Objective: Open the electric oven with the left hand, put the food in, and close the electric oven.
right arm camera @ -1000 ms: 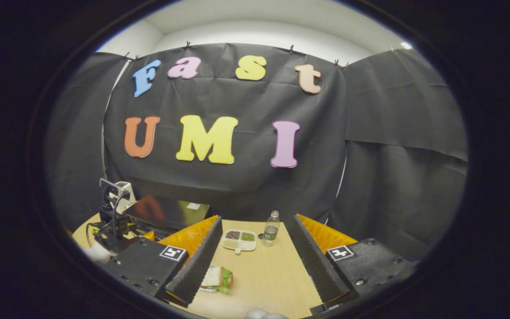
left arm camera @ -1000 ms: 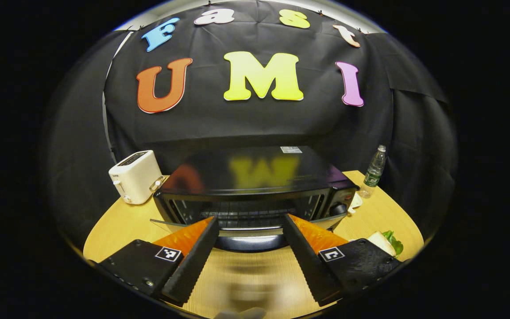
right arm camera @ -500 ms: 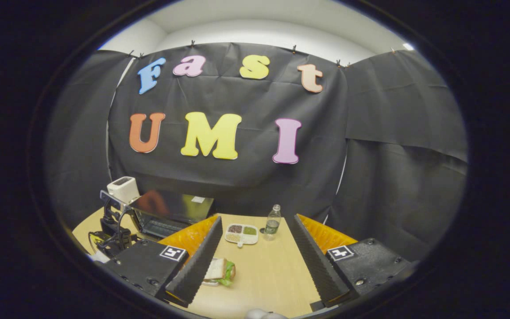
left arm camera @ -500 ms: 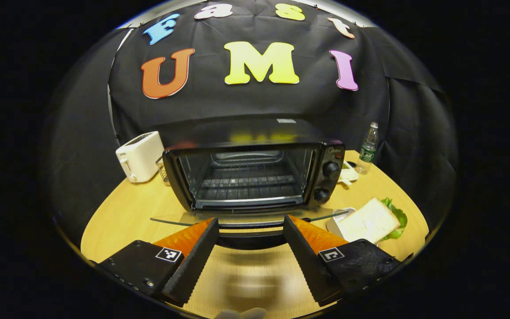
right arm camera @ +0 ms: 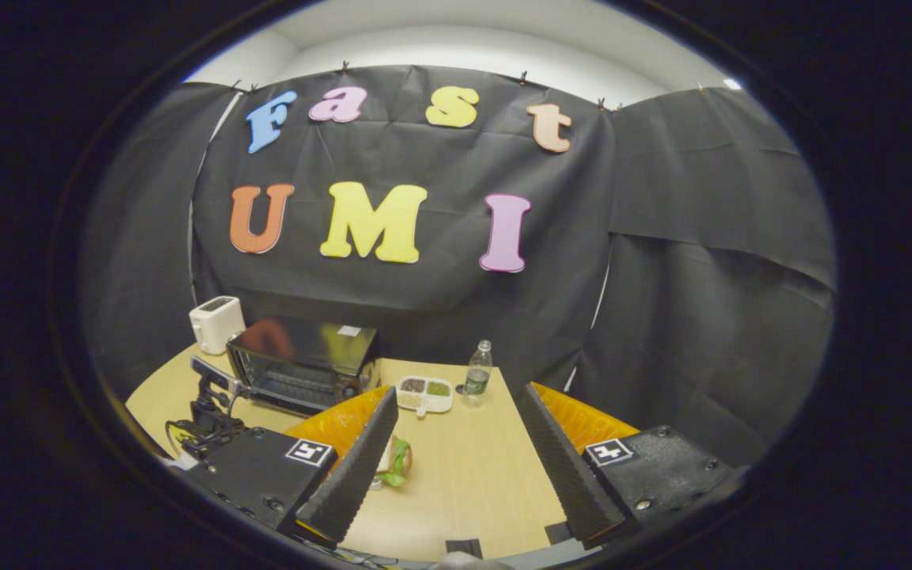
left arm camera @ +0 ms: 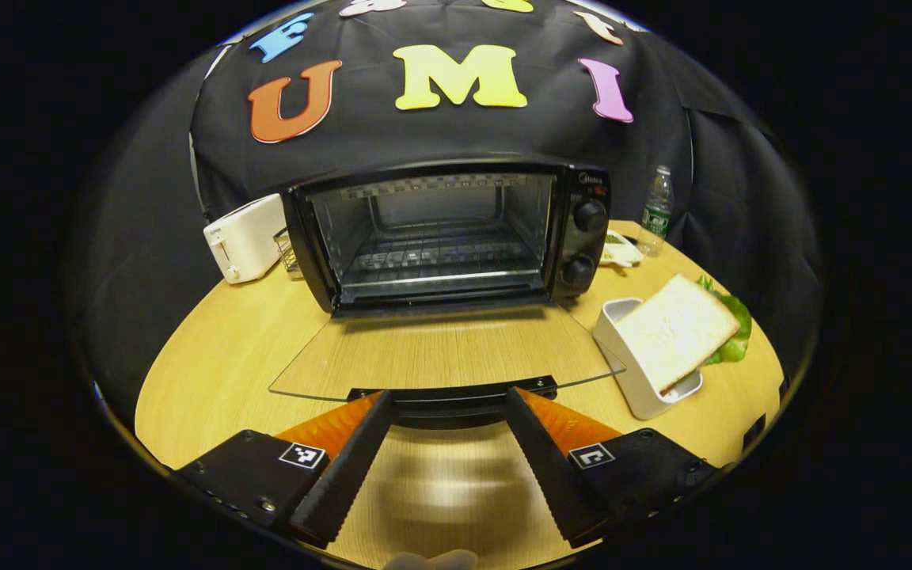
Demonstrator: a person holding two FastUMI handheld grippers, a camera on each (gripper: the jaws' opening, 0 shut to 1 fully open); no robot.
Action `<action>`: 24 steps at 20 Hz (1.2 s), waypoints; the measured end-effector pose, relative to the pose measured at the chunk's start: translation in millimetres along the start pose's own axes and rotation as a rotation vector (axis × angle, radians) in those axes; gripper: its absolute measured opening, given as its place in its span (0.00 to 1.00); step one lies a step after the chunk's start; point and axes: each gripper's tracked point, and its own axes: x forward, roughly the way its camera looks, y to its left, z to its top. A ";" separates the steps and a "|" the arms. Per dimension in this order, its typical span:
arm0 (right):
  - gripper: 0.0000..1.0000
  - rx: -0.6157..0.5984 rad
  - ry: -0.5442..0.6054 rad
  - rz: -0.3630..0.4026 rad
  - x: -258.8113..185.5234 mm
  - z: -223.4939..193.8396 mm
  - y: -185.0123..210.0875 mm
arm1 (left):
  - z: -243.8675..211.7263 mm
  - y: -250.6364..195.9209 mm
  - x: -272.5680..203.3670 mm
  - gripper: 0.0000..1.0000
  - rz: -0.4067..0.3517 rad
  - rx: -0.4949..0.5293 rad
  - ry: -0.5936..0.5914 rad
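Note:
The black electric oven (left arm camera: 440,229) stands at the back of the round wooden table with its glass door (left arm camera: 440,352) lying flat open toward me and the wire rack inside bare. My left gripper (left arm camera: 448,396) is open, its fingers resting over the door's black handle (left arm camera: 452,410). A sandwich (left arm camera: 674,328) with lettuce sits in a white dish (left arm camera: 622,372) right of the door. My right gripper (right arm camera: 456,392) hovers open over the table, the sandwich (right arm camera: 394,463) just beside its left finger. The oven (right arm camera: 302,364) and the left gripper (right arm camera: 207,412) lie off to its left.
A white toaster (left arm camera: 242,237) stands left of the oven. A water bottle (left arm camera: 656,210) and a small divided tray (right arm camera: 424,390) sit behind the oven's right side. Bare wooden table (right arm camera: 472,483) stretches in front of the right gripper.
The oven door has swung down from half open to flat, my left gripper following its handle down and toward me. The right gripper has drawn back a little.

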 end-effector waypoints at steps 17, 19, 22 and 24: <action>0.99 0.023 0.056 0.014 8.1 -37.8 12.0 | 21.1 29.1 -35.4 0.96 0.014 -0.021 -0.090; 1.00 0.033 0.081 0.039 22.7 -51.9 13.5 | 41.7 36.7 -62.1 0.96 0.019 -0.036 -0.139; 1.00 0.080 0.149 0.106 50.9 -83.5 20.3 | 83.6 45.4 -102.7 0.96 0.037 -0.038 -0.237; 1.00 0.115 0.215 0.149 72.8 -111.7 23.6 | 113.0 47.7 -129.5 0.96 0.053 -0.046 -0.303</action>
